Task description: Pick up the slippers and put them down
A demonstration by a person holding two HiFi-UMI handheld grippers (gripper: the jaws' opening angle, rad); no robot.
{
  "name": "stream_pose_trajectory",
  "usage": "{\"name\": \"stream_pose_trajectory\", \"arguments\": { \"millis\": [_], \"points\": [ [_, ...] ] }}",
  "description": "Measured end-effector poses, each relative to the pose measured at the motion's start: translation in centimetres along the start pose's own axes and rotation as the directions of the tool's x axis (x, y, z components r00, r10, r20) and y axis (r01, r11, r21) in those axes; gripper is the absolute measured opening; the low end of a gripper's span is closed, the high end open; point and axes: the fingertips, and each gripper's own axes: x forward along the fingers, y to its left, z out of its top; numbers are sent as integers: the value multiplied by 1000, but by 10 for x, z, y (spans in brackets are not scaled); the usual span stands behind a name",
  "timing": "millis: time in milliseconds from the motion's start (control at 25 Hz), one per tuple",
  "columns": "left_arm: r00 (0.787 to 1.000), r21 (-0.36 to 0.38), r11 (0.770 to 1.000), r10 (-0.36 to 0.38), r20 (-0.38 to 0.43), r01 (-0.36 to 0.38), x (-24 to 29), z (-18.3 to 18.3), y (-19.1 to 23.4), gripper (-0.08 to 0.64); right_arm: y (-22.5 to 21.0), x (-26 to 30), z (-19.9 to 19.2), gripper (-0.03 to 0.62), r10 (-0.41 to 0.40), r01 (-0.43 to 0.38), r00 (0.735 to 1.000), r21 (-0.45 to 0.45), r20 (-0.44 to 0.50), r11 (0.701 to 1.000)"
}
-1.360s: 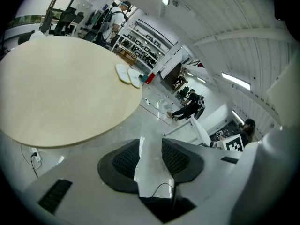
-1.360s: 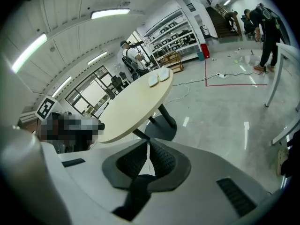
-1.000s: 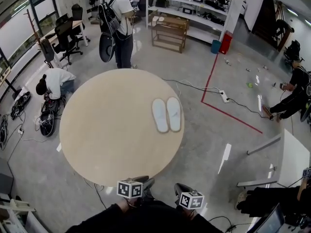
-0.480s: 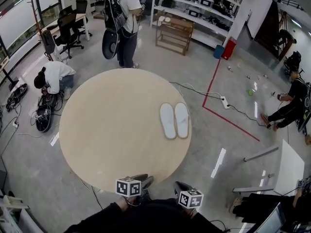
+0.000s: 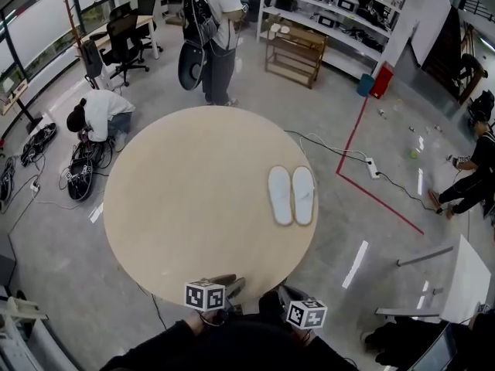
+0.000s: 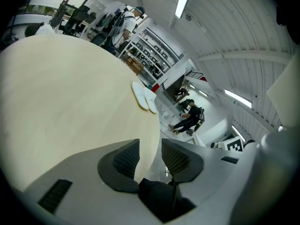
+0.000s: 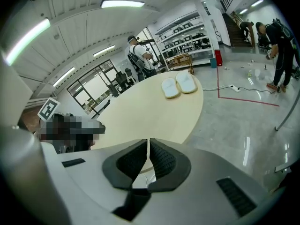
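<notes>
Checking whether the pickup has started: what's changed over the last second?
Only the viewpoint shifted: the table and slippers slid rightward in the head view. Nothing was grasped or released. The slippers stay side by side near the table's right edge; the left claw is open, the right claw shut, both empty.

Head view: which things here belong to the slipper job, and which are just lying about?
Belongs to the job:
slippers
round table
left gripper, fingers apart, empty
right gripper, fingers together, empty

Just lying about:
power strip on the floor
wooden rack
office chair
shelving
</notes>
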Motion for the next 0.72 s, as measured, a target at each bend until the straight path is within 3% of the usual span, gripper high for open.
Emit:
{"name": "stream_pose_trajectory", "arguments": {
  "millis": [240,480,600,720],
  "points": [
    [992,-32,995,96,79,-94,-6,26,19,161,4,32,27,28,78,-79,997,-59,-15,995],
    [982,-70,985,166,92,-159,15,53,27,161,-9,69,63,28,155,-160,986,-83,-64,984],
    [980,-87,983,171,100,-163,36,73,23,161,-25,82,85,28,170,-178,981,-87,-88,980],
    [974,-76,988,143,175,-132,62,104,12,160,-47,94,111,28,176,-185,980,-98,-92,978]
  ]
}}
